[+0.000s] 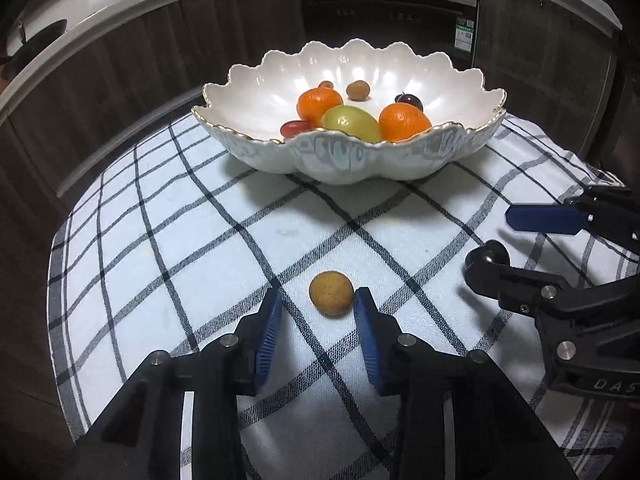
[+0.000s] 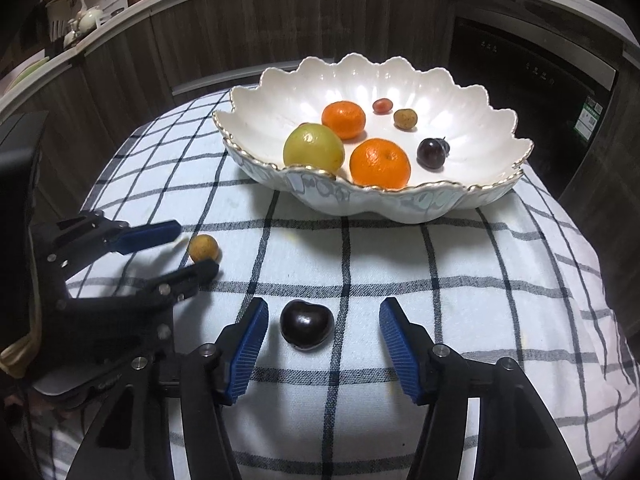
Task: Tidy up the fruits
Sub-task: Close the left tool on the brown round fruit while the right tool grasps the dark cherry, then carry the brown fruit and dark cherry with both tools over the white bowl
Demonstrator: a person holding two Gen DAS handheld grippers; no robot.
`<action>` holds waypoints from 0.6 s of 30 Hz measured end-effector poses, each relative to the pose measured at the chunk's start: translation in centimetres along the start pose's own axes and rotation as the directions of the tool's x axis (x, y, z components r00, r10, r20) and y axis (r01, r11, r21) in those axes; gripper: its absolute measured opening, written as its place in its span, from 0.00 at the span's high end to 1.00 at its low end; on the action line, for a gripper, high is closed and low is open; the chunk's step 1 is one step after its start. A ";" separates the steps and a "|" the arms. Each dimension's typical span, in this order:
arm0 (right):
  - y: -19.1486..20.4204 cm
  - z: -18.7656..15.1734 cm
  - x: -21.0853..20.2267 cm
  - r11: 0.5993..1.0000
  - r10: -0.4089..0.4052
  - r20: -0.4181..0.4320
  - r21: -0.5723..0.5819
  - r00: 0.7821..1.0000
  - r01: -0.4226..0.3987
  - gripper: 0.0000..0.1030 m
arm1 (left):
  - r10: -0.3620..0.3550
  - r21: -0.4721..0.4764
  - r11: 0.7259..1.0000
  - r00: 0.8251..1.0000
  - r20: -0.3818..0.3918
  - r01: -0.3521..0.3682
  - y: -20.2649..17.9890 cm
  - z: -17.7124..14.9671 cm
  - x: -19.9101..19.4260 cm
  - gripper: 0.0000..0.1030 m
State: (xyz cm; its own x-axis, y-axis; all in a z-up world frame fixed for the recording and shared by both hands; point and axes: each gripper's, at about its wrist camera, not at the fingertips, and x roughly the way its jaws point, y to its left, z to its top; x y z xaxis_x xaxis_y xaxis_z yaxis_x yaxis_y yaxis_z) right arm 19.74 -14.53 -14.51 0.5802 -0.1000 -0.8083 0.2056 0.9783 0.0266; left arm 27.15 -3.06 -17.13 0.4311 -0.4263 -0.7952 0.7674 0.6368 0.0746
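Observation:
A white scalloped bowl (image 1: 344, 160) (image 2: 384, 204) with a gold rim stands on the checked cloth. It holds two oranges (image 1: 404, 121), a green fruit (image 1: 351, 122), a small tan fruit (image 1: 357, 90), red grapes (image 1: 295, 128) and a dark cherry (image 2: 431, 153). A tan round fruit (image 1: 331, 293) (image 2: 203, 249) lies on the cloth just ahead of my open left gripper (image 1: 318, 300) (image 2: 194, 248), close to its right pad. A dark cherry (image 2: 306, 329) (image 1: 488, 254) lies between the fingers of my open right gripper (image 2: 324, 318) (image 1: 500, 236), nearer the left pad.
The table is covered by a white cloth (image 1: 200, 240) with dark checks. Dark wood cabinets (image 1: 140, 72) and a counter edge curve behind the table. A black oven front (image 2: 532, 76) stands at the back right.

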 end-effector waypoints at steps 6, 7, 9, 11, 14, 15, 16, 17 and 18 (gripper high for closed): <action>-0.1 0.0 1.0 1.000 0.020 -0.025 0.007 1.000 -0.019 0.51 | -0.022 -0.014 1.000 1.000 0.005 0.022 0.3 0.2 0.4 0.68; -0.1 0.0 1.2 1.000 0.023 -0.030 0.009 0.999 -0.022 0.57 | -0.028 -0.014 0.999 1.000 0.005 0.028 0.3 0.3 0.5 0.70; -0.1 -0.1 1.6 1.000 0.030 -0.042 0.009 0.999 -0.030 0.61 | -0.042 -0.011 0.999 0.999 0.009 0.042 0.1 0.3 0.4 0.78; 0.1 -0.1 1.5 0.999 0.052 -0.034 0.003 0.998 -0.052 0.72 | -0.036 -0.009 0.999 0.999 0.012 0.037 0.0 0.3 0.4 0.78; 0.2 -0.1 1.4 0.999 0.053 -0.031 -0.005 0.998 -0.053 0.72 | -0.034 -0.020 0.999 0.999 0.008 0.034 0.0 0.4 0.4 0.78; 0.2 -0.1 1.4 0.998 0.055 -0.031 -0.003 0.998 -0.055 0.72 | -0.032 -0.022 0.999 0.999 0.006 0.032 0.0 0.4 0.3 0.78; 0.1 -0.1 1.4 0.998 0.056 -0.031 0.000 0.998 -0.056 0.72 | -0.030 -0.023 0.999 1.000 0.005 0.030 0.0 0.4 0.3 0.78; 0.1 -0.1 1.3 0.998 0.057 -0.030 0.001 0.998 -0.057 0.72 | -0.026 -0.023 0.999 1.000 0.003 0.026 -0.1 0.4 0.2 0.78; 0.1 0.0 1.3 0.998 0.058 -0.028 0.002 0.998 -0.058 0.72 | -0.024 -0.025 0.999 1.000 0.003 0.024 -0.1 0.4 0.1 0.78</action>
State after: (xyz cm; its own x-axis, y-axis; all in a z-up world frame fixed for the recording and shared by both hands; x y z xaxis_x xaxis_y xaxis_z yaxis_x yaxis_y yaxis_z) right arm 20.47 -14.60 -15.56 0.5685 -0.0381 -0.8218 0.1730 0.9821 0.0741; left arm 27.29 -3.44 -16.97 0.4136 -0.4434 -0.7952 0.7657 0.6419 0.0403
